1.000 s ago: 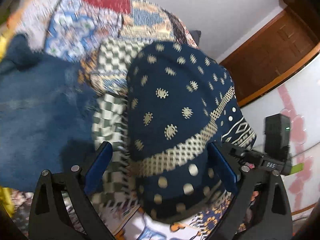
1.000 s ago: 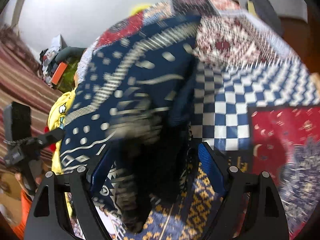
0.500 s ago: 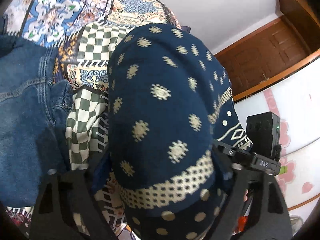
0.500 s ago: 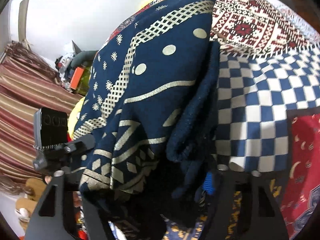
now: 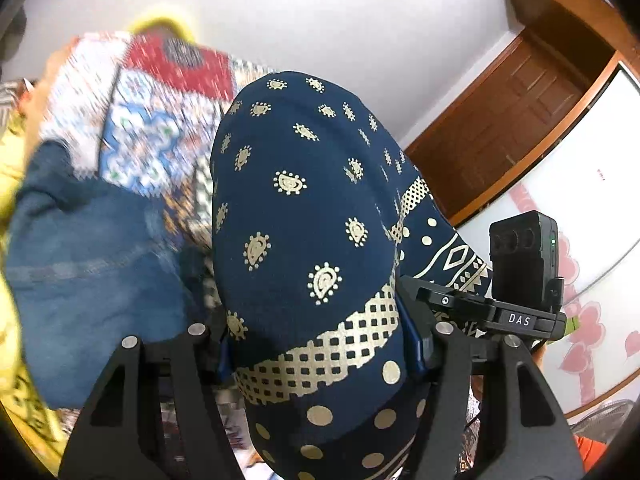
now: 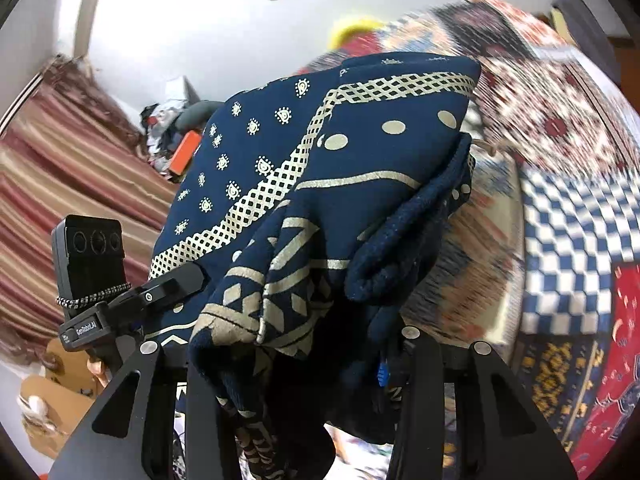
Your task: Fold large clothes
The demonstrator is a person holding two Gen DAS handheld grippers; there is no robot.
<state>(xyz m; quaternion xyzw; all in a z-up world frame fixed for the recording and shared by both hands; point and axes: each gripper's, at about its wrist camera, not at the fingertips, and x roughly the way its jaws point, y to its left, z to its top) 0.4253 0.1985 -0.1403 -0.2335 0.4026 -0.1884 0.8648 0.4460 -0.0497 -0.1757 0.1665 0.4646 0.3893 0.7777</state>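
A white wall [image 5: 340,20] is rising behind a bed draped in a patchwork bedspread [image 6: 568,208] of checks, red panels and floral blocks, with a brown wooden door [image 5: 516,120] off to one side and striped maroon curtains [image 6: 60,184] on the other. A pair of blue jeans [image 5: 92,276] is lying on the bedspread beside the work area. The navy garment with cream print [image 5: 304,240] is hanging lifted above the bed, stretched between both tools. The left claw [image 5: 320,356] is pinching a thick fold of it, cloth filling the gap between the blue pads. The right claw [image 6: 296,360] is also gripping the navy garment with cream print [image 6: 320,184], bunched layers spilling over its fingers. Clutter is sitting by the curtains, too blurred to name.
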